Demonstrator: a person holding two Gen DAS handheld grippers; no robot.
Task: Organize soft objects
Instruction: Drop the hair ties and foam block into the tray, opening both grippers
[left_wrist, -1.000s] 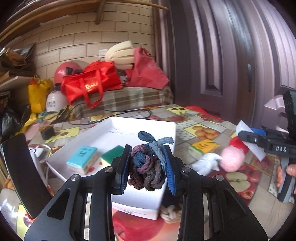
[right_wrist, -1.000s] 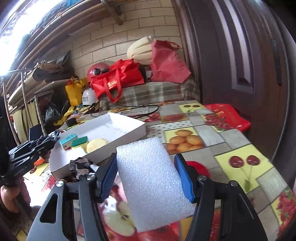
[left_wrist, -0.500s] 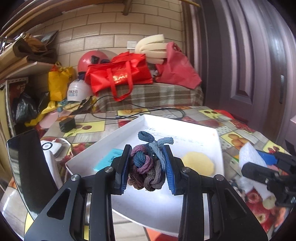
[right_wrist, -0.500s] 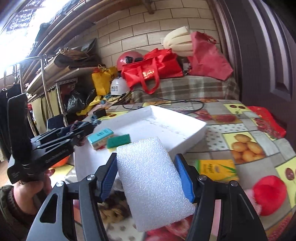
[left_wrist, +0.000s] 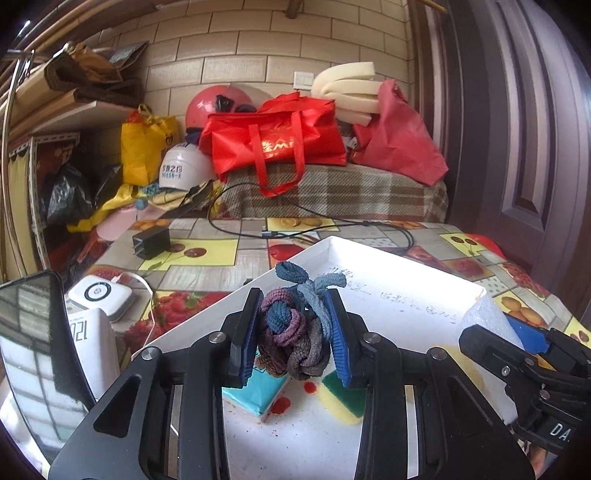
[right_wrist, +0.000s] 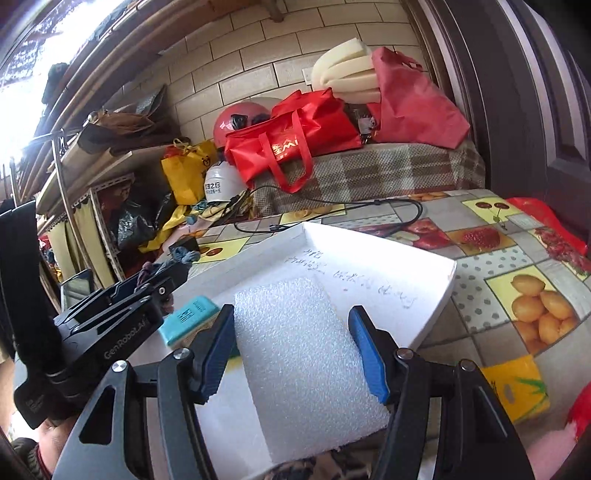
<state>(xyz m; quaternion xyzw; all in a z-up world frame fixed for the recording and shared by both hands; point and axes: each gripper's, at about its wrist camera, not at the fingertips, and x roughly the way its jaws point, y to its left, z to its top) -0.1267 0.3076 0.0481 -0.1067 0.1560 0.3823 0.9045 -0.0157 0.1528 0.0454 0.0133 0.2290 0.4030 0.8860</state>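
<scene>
The hair ties (left_wrist: 291, 332) are knitted, fuzzy cloth. The foam block (right_wrist: 303, 354) is white, matt and pebbled. The tray (right_wrist: 436, 299) looks like smooth white card. The tablecloth (right_wrist: 509, 266) is glossy printed plastic. The red bag (left_wrist: 273, 144) is shiny, creased fabric.

Left gripper (left_wrist: 293, 334): jaws pinched tight on a bundle of hair ties (left_wrist: 295, 332), pointing slightly downward. Right gripper (right_wrist: 291, 349): blue pads (right_wrist: 365, 350) pressed flat on both sides of a foam block (right_wrist: 303, 362) (jaws moderately wide). Both side by side, close together.
</scene>
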